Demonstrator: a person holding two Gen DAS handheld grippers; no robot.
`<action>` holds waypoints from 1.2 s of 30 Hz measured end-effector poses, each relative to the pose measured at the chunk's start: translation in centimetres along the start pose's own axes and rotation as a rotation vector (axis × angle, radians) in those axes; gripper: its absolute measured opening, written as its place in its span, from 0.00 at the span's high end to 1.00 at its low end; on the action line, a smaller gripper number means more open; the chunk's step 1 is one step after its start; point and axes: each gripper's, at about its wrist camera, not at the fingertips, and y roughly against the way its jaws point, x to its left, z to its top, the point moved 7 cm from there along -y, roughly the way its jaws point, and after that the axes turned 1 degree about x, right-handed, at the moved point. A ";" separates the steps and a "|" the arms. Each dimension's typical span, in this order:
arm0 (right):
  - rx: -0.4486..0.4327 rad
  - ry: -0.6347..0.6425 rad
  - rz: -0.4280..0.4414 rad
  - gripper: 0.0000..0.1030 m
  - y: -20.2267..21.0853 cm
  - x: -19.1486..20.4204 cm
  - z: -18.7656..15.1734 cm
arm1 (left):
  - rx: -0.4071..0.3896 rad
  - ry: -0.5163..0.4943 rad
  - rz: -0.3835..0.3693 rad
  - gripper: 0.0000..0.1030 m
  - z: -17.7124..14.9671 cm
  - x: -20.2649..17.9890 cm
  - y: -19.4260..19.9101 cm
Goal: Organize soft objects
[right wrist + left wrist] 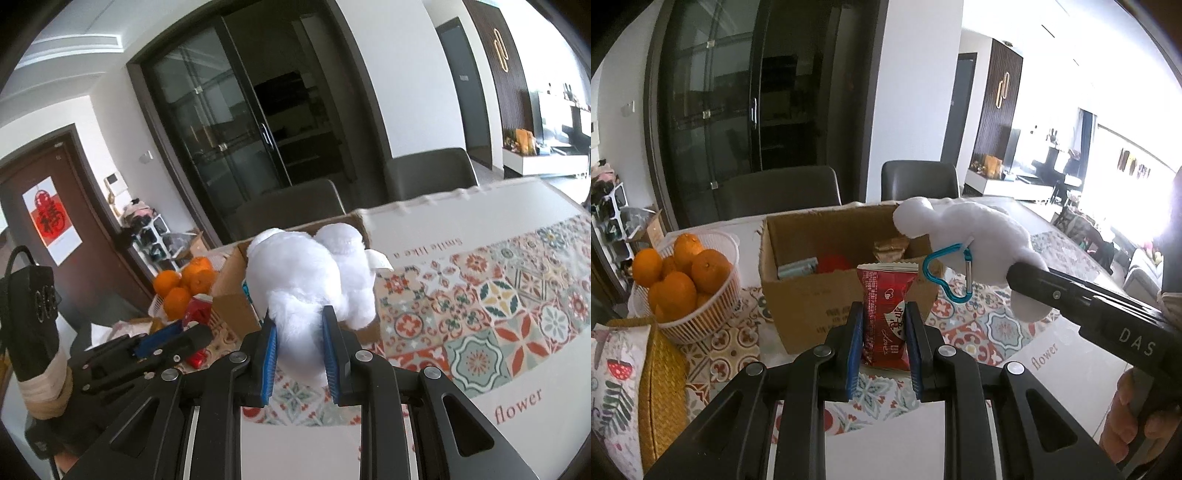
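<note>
My left gripper (884, 325) is shut on a red snack packet (886, 314), held upright in front of the open cardboard box (798, 295). My right gripper (300, 343) is shut on a white plush toy (306, 280) above the patterned tablecloth (498, 314). In the left wrist view the plush toy (971, 232) hangs at the right with a blue carabiner (947, 273) on it, near the box's right corner. The right wrist view shows the left gripper (166, 339) low at the left with the red packet (197, 312). The box (231, 299) lies behind the plush.
A white basket of oranges (679, 273) stands left of the box. A yellow woven mat (661, 387) and a printed cushion (613, 380) lie at the near left. Inside the box are several items. Two dark chairs (783, 188) stand behind the table.
</note>
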 end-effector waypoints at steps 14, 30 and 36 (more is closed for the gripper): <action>-0.054 0.046 0.031 0.85 -1.1 2.1 3.7 | -0.059 0.003 0.035 0.78 3.7 2.1 0.3; -0.040 0.104 0.000 0.91 -6.0 2.9 7.2 | -0.011 0.016 0.052 0.78 6.7 5.1 -5.0; -0.002 0.083 -0.015 0.91 -7.9 1.9 7.4 | 0.016 0.000 0.053 0.78 7.7 5.4 -7.5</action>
